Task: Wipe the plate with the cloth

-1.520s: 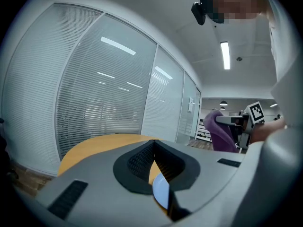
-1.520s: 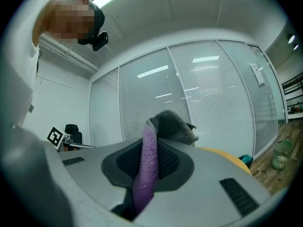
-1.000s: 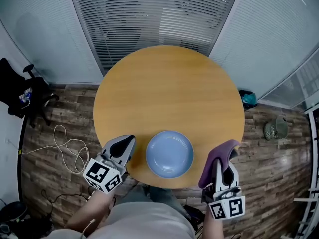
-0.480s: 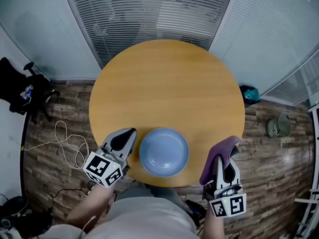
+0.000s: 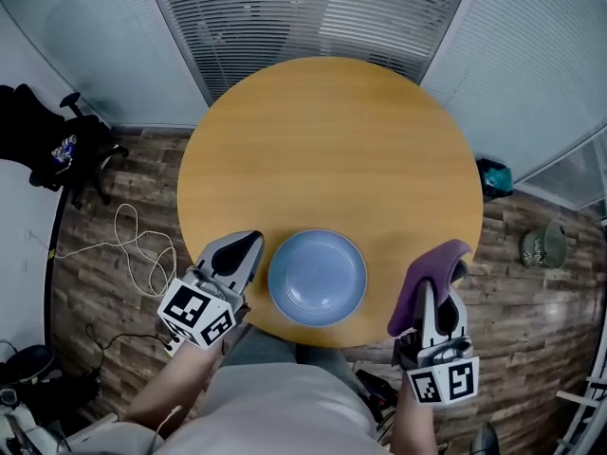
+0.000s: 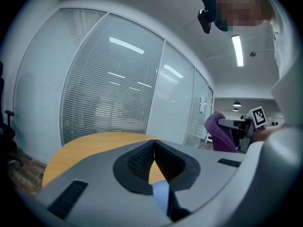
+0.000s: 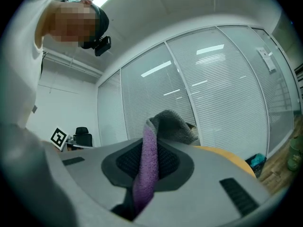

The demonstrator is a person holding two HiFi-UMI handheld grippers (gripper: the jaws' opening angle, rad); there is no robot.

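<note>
L tool (image 5: pixel 248 246) shut, empty, just beside plate (image 5: pixel 317 277); R tool (image 5: pixel 439 295) clamped on purple cloth (image 5: pixel 429 262).

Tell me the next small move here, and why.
Probably carry the right claw leftward and lower it, so the cloth lands on the plate. That claw is shut on the purple cloth, which hangs to the right of the blue plate and apart from it. The left claw, shut and empty, sits beside the plate's left rim.
</note>
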